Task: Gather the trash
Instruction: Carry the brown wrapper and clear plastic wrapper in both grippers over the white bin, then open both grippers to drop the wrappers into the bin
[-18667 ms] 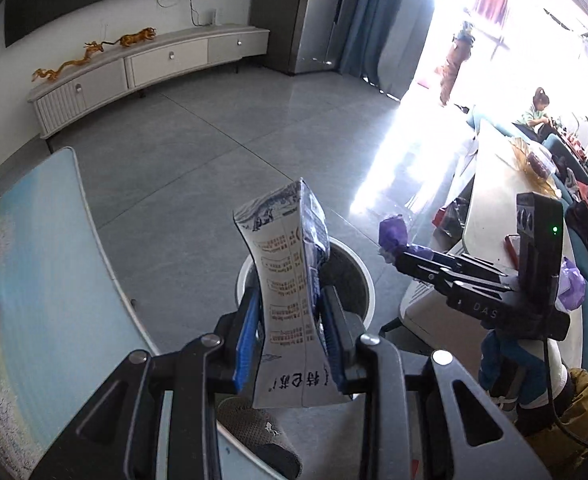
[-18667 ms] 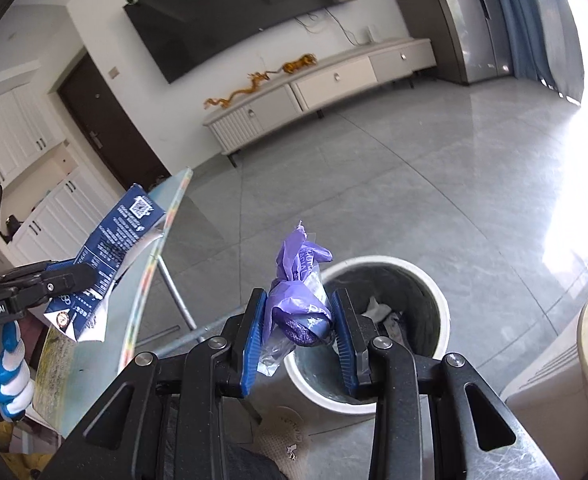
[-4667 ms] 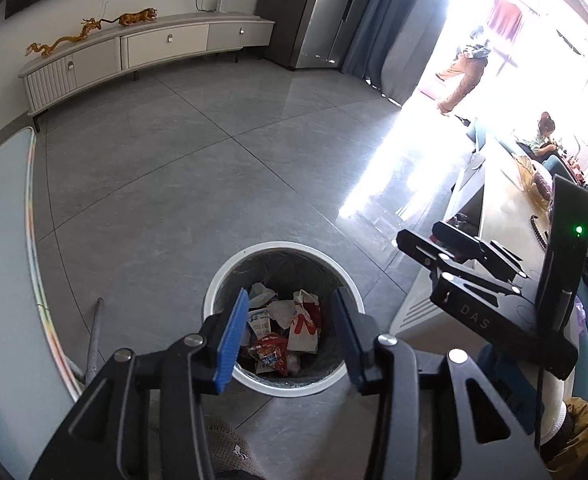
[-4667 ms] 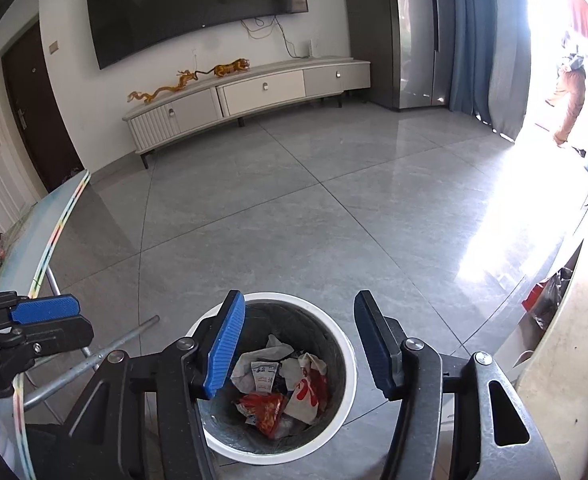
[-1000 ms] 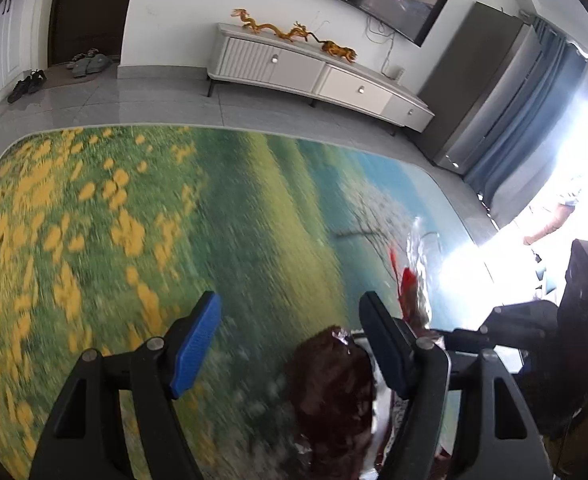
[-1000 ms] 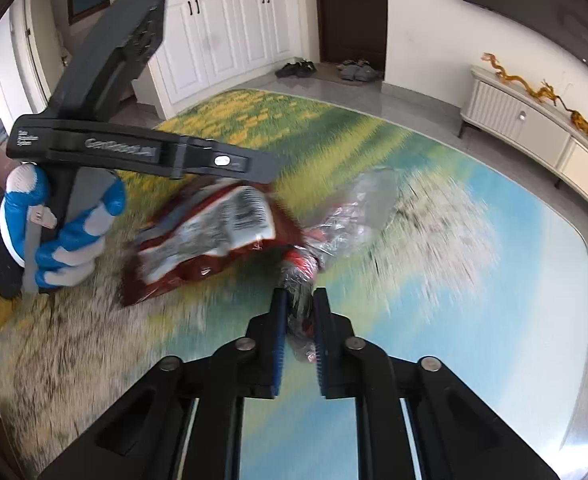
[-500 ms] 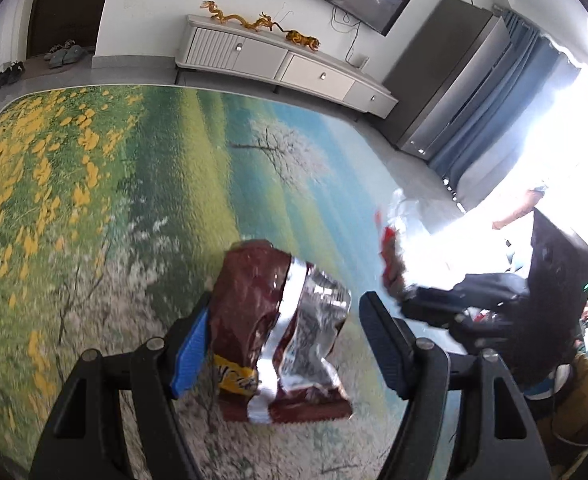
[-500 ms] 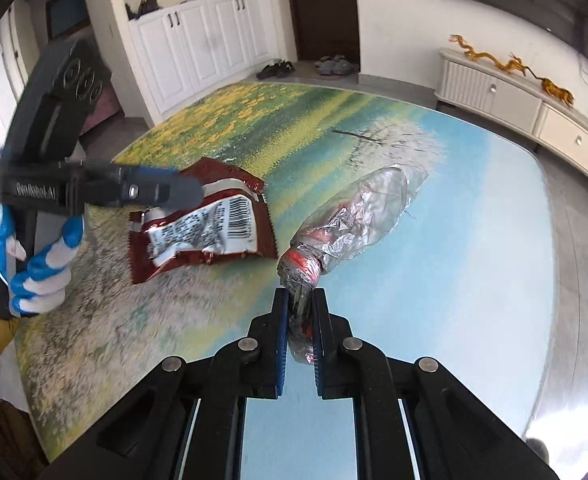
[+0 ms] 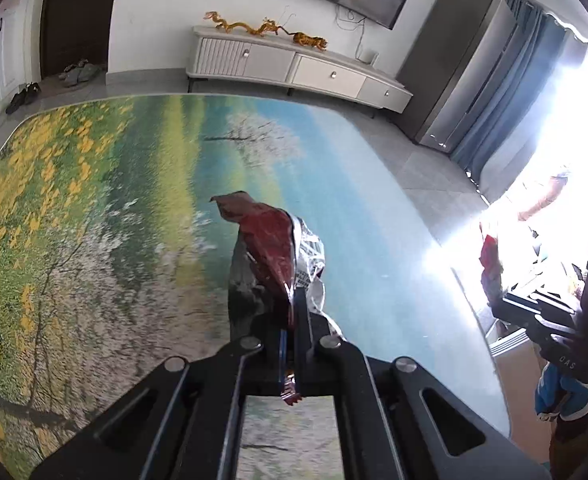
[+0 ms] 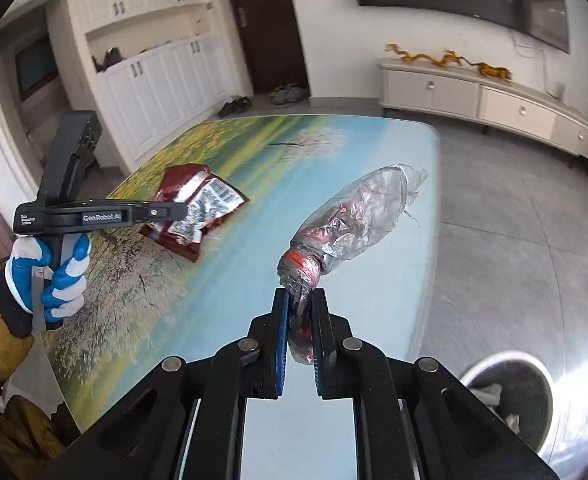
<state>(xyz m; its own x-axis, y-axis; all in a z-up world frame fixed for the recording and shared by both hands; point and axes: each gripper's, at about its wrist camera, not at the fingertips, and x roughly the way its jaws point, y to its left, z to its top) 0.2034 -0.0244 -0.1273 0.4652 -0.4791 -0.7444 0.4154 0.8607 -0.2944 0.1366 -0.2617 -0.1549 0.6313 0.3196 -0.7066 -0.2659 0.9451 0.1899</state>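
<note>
1. A living room with a grey tiled floor; a tabletop (image 10: 222,280) printed with a flowery landscape fills the foreground, and the waste bin (image 10: 509,396) stands on the floor just past its near corner.
2. The left gripper (image 9: 290,320) has just closed its jaws on the dark red snack bag (image 9: 272,246), pinched at one edge and lifted off the tabletop.
3. The right gripper (image 10: 299,312) is clamped narrow on the crumpled silver wrapper (image 10: 349,224), which juts forward over the tabletop edge.
4. To do this carry well, I would keep both grips firm, swing each piece squarely above the bin mouth, and release only there, since both are light and could drift aside.
</note>
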